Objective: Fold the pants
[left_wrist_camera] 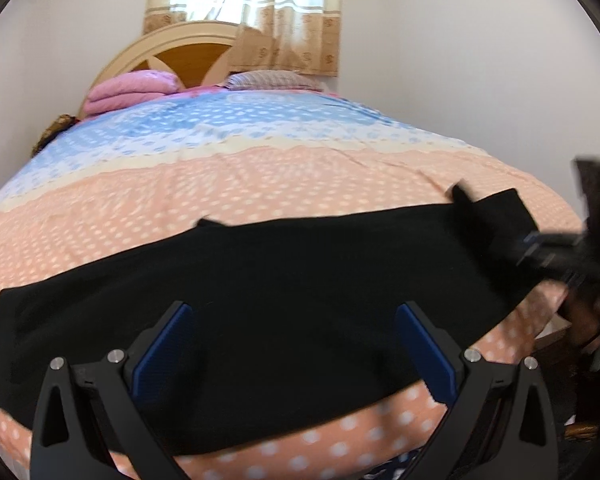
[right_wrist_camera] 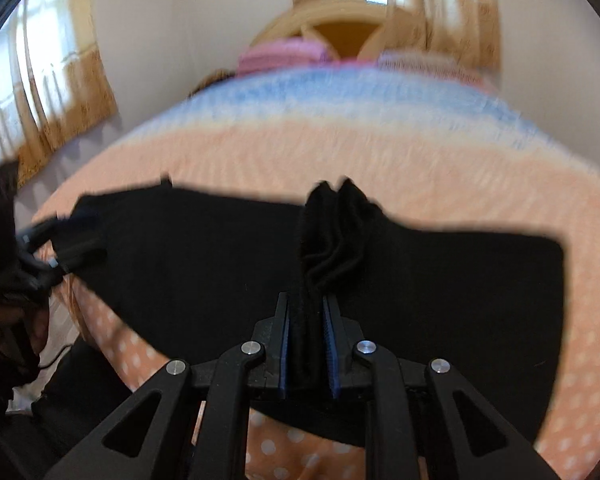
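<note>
Left gripper (left_wrist_camera: 296,312) hangs over the black pants (left_wrist_camera: 260,280) with its jaws spread wide, blue pads (left_wrist_camera: 162,352) touching nothing, tilted down at the bed. Right gripper (right_wrist_camera: 307,300) is angled down too, jaws nearly closed and pinching a bunched-up fold of the fabric that sticks up past the fingertips.
</note>
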`<state>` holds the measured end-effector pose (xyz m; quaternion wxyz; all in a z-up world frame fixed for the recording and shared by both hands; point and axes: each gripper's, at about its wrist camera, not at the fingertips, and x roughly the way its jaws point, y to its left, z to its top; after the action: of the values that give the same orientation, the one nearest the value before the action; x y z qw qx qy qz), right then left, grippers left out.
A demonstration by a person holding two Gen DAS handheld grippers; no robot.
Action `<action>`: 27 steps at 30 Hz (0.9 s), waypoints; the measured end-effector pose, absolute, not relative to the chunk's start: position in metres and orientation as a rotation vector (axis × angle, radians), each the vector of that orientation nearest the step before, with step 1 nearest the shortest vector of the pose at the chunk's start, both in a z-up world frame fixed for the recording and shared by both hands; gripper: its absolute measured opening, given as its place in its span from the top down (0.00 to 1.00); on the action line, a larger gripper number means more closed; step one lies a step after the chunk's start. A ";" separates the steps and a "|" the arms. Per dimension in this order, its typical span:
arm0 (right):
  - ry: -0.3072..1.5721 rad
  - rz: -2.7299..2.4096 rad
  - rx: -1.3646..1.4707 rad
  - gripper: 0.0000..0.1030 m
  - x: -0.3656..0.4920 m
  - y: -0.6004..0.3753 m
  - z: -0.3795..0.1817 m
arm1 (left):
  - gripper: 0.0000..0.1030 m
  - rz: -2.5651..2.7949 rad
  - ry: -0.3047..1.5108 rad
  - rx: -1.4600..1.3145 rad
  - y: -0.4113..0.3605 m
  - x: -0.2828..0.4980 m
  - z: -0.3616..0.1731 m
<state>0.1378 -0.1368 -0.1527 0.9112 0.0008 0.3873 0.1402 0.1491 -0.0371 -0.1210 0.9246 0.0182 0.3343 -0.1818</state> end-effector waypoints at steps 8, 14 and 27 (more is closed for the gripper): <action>0.741 0.400 0.138 0.45 0.108 -0.186 -0.126 | 0.00 -0.500 0.746 0.013 -0.094 0.174 -0.117; 0.683 0.250 0.290 0.45 0.091 -0.249 -0.133 | 0.13 -0.621 0.836 -0.010 -0.155 0.191 -0.126; 0.608 0.187 0.397 0.41 0.084 -0.277 -0.139 | 0.86 -0.671 0.891 -0.036 -0.194 0.196 -0.128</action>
<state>0.0845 -0.2774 -0.1392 0.9304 0.1941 0.2971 0.0912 0.1961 -0.1941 -0.1285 0.8484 -0.0169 0.4226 -0.3183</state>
